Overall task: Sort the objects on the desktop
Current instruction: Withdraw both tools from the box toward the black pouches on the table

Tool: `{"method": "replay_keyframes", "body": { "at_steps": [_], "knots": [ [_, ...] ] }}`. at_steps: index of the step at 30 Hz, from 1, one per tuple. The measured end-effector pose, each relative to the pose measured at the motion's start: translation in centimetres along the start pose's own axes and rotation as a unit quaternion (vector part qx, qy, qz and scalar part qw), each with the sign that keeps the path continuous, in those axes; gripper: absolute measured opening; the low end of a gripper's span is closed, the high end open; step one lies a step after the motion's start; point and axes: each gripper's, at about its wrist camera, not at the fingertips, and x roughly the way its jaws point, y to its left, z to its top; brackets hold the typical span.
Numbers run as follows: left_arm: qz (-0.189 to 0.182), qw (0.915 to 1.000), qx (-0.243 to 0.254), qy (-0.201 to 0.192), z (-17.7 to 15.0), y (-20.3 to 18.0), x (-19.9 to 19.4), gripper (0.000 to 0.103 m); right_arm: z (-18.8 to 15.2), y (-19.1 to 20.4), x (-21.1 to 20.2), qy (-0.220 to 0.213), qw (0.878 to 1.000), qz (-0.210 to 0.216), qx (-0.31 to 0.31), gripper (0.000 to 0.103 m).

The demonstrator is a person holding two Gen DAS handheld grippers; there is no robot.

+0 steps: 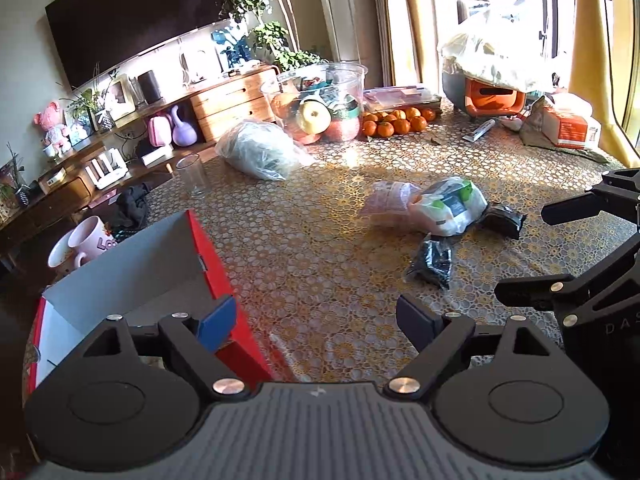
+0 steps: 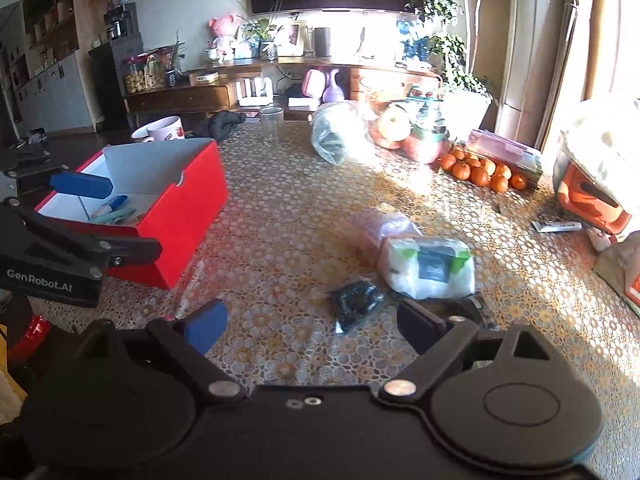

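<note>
A red box (image 2: 176, 216) with a white inside stands at the table's left; small blue-green items (image 2: 114, 210) lie in it. It also shows in the left wrist view (image 1: 224, 276). A white-green packet (image 2: 430, 268), a pink packet (image 2: 380, 224) and a small black packet (image 2: 356, 304) lie mid-table; the left wrist view shows two black packets (image 1: 432, 262) (image 1: 504, 220). My left gripper (image 1: 316, 324) is open and empty at the box's right wall. My right gripper (image 2: 312, 328) is open and empty, just short of the black packet.
A clear bowl of fruit (image 1: 320, 100), tangerines (image 1: 396, 122), a clear bag (image 1: 260, 148), a glass (image 1: 192, 174) and mugs (image 1: 82, 240) stand at the back and left. An orange appliance under plastic (image 1: 492, 96), a tube (image 1: 478, 130) and a carton (image 1: 564, 124) are at the far right.
</note>
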Motion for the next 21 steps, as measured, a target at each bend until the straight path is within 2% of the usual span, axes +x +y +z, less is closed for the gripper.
{"method": "replay_keyframes", "body": {
  "at_steps": [4,16,21],
  "knots": [
    [-0.026,0.9996,0.005,-0.004,-0.1,-2.2,0.8,0.102,-1.0,-2.4,-0.3,0.004,1.000,-0.018,0.022,0.093],
    [-0.094,0.9955,0.000,-0.010,0.3,-6.9,3.7,0.103,-3.5,-7.8,-0.1,0.016,0.995,-0.079,0.053,0.093],
    [-0.102,0.9947,-0.007,-0.004,0.6,-7.9,5.4,0.103,-3.9,-9.4,0.6,0.017,0.994,-0.097,0.054,0.093]
  ]
}}
